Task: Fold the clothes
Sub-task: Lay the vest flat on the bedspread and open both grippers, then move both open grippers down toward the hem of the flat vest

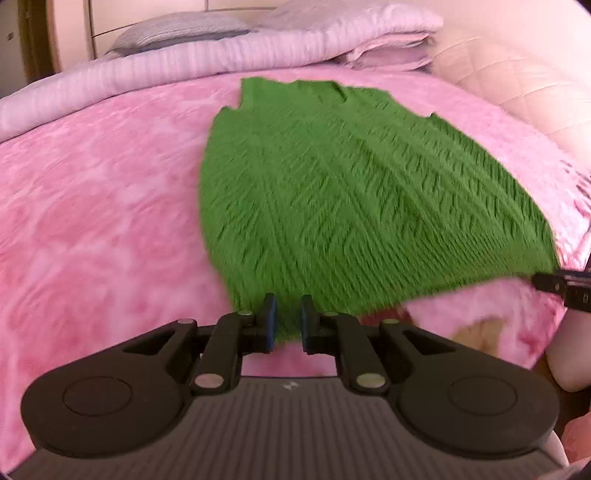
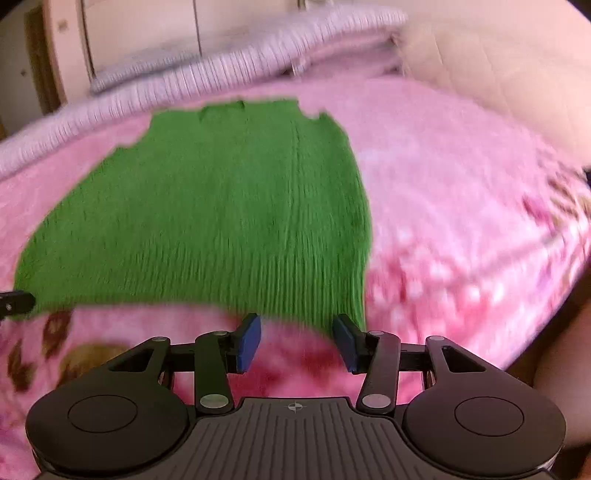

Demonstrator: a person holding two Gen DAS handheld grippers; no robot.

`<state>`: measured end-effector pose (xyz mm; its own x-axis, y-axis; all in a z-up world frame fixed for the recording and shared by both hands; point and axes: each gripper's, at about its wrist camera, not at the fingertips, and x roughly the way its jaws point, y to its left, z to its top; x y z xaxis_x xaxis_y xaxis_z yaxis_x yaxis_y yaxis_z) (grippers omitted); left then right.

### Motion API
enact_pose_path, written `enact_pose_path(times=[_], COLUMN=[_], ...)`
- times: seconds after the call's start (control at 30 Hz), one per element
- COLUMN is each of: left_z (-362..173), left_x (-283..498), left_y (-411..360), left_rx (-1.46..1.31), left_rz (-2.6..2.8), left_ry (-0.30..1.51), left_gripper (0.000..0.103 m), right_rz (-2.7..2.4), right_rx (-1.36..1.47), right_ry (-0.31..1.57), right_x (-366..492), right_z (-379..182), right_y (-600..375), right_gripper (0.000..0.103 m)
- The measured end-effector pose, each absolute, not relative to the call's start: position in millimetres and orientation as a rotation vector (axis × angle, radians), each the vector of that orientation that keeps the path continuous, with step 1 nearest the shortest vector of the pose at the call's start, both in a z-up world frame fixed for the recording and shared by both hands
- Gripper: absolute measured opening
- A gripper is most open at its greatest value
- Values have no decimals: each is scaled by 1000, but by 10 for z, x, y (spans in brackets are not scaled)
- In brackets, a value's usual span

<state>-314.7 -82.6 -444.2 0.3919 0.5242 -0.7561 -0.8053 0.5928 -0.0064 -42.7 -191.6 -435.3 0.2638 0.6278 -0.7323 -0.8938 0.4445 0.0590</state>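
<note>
Green ribbed knit garment [image 1: 332,192] spread flat on pink blanket [image 1: 92,221] (blurred), both jaws apart, gripping nothing.

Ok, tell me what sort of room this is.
Most likely a bedroom: a green ribbed knit garment lies spread on a bed under a fluffy pink blanket, with a pale striped quilt and pillows at the far edge.
</note>
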Motion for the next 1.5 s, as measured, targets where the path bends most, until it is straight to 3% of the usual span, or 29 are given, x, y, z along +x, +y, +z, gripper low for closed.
enact_pose_path(times=[0.13, 0.2, 0.93, 1.5], left_z=[-4241, -4153, -3592, -3450], left_x=[-3212, -3253, -3585, -3769], left_y=[-1114, -1244, -2011, -2182], left_rx=[-393, -381, -331, -327], left_rz=[898, 913, 914, 903], left_ry=[829, 818, 732, 685], left_gripper=[21, 32, 35, 38], right_rz=[1020, 1017, 1080, 1091], right_rx=[-363, -319, -235, -236], right_ry=[778, 776, 710, 666], right_x=[-574, -641, -1264, -1436], right_z=[-4162, -4042, -3432, -3306], right_y=[-2157, -2275, -2929, -3082], right_gripper=[48, 48, 48, 48])
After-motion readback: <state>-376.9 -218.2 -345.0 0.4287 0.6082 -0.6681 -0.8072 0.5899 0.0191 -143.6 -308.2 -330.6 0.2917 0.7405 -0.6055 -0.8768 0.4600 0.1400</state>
